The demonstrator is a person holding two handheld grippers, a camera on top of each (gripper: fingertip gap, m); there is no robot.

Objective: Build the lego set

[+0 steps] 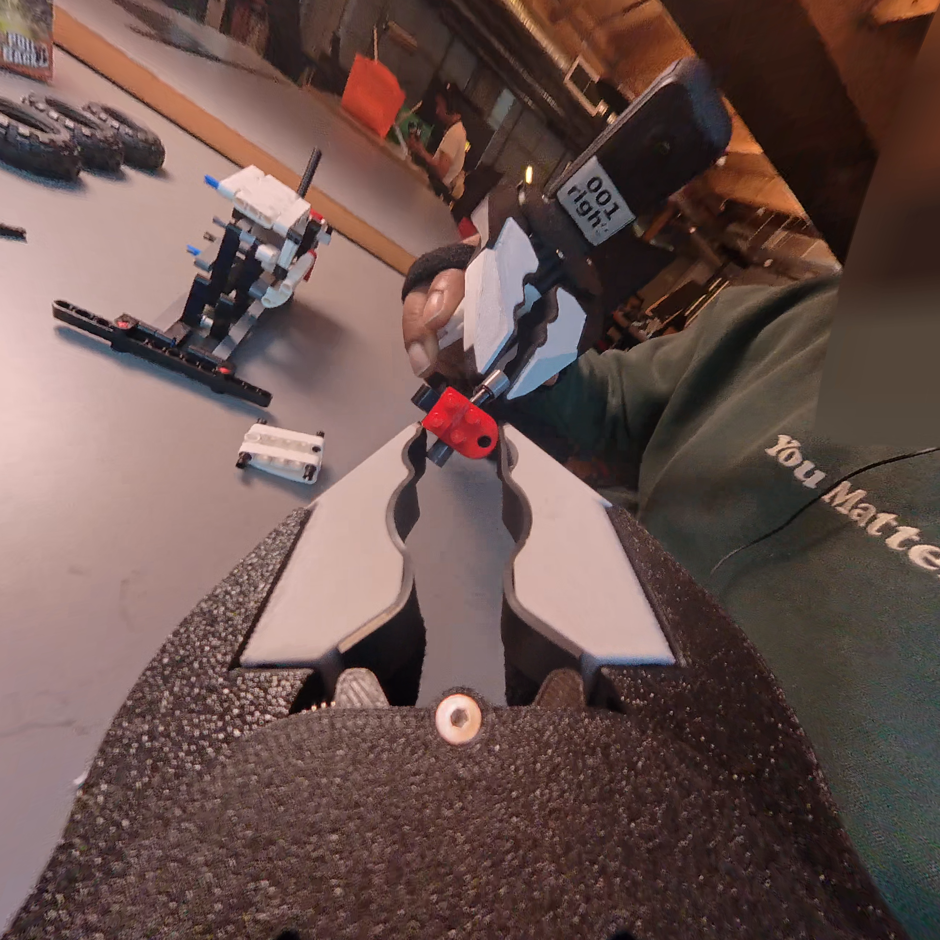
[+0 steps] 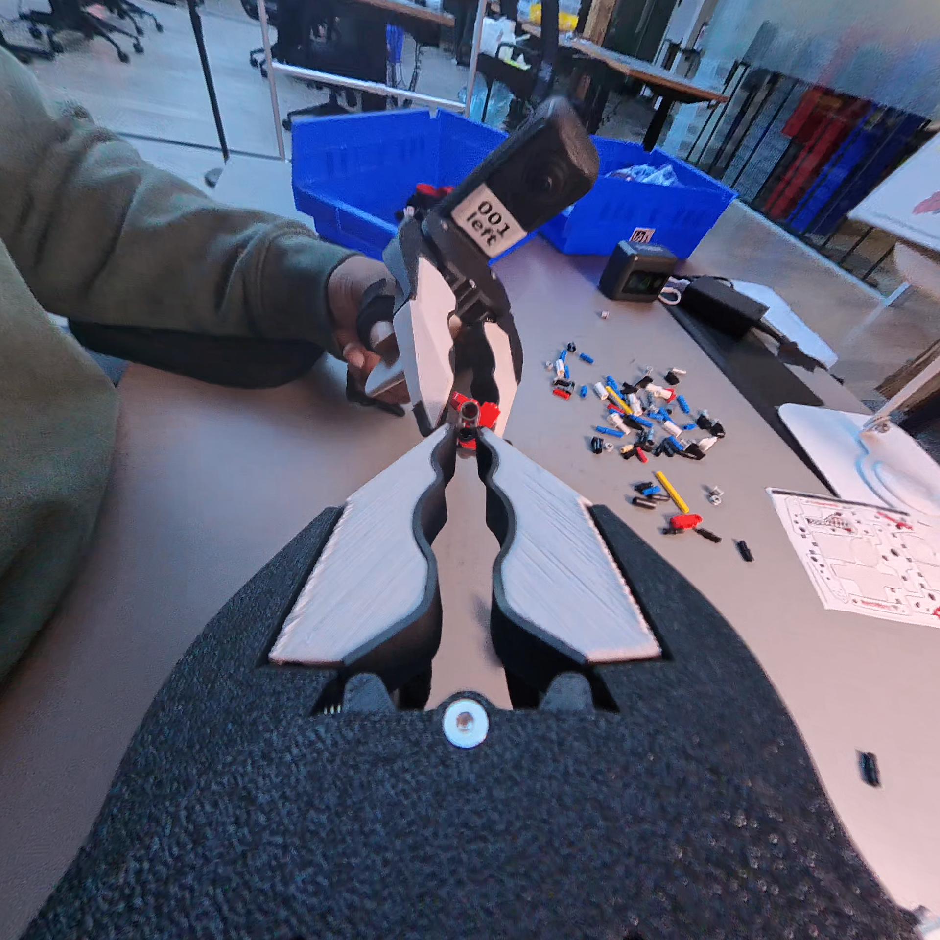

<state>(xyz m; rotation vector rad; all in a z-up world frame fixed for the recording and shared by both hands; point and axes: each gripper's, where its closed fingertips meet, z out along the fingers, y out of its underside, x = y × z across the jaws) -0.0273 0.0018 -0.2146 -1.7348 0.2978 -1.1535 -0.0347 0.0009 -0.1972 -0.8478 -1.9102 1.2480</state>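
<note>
**Two tongs, one red piece**

Our left tongs (image 1: 460, 435) grip one red brick (image 1: 460, 424); our right tongs (image 2: 464, 435) clamp its grey pin (image 2: 469, 413). Beyond, on the surface (image 1: 127, 508): one half-built model (image 1: 254, 254), three tyres (image 1: 76, 135).

A shared workshop or lab: blue parts bins (image 2: 636, 213) and long workbenches (image 2: 636, 66) beyond the claw, rolling office chairs (image 2: 91, 25) far to its left.
</note>
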